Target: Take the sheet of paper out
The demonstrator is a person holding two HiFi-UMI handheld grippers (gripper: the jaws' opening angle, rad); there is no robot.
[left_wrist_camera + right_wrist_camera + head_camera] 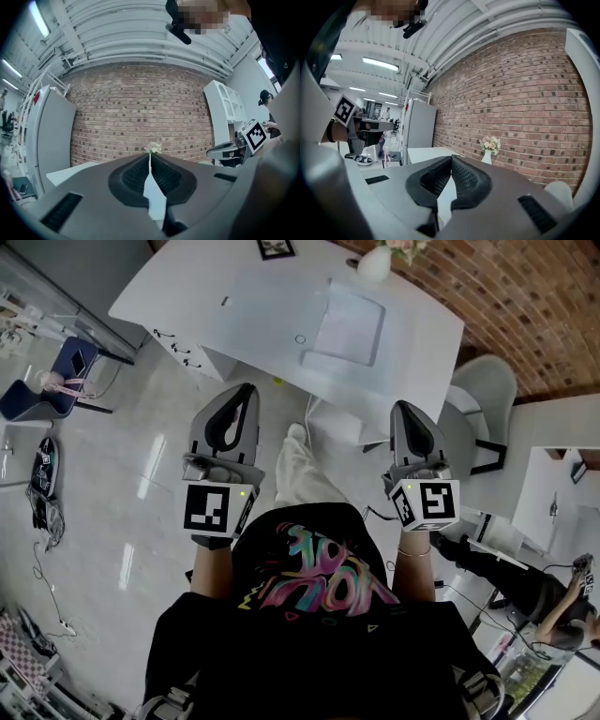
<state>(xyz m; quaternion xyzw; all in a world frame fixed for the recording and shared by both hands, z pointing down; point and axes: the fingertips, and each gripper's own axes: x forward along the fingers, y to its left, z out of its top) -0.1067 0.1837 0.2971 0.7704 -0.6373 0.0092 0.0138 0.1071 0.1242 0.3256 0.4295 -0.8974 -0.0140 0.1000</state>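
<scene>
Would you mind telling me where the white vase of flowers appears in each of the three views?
Head view: the vase sits at the top edge, right of centre.
Left gripper view: only its flowers show, small, at the centre, slightly below mid-height.
Right gripper view: the vase is right of centre, below mid-height.
Shared landmark: the brick wall behind it, seen in all three views.

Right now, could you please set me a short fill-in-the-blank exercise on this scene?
1. The wall behind the white desk is built of ____.
2. The vase on the desk holds ____.
3. On the left gripper and the right gripper alike, the fingers are ____ at the tips.
Missing words: brick; flowers; shut.
</scene>
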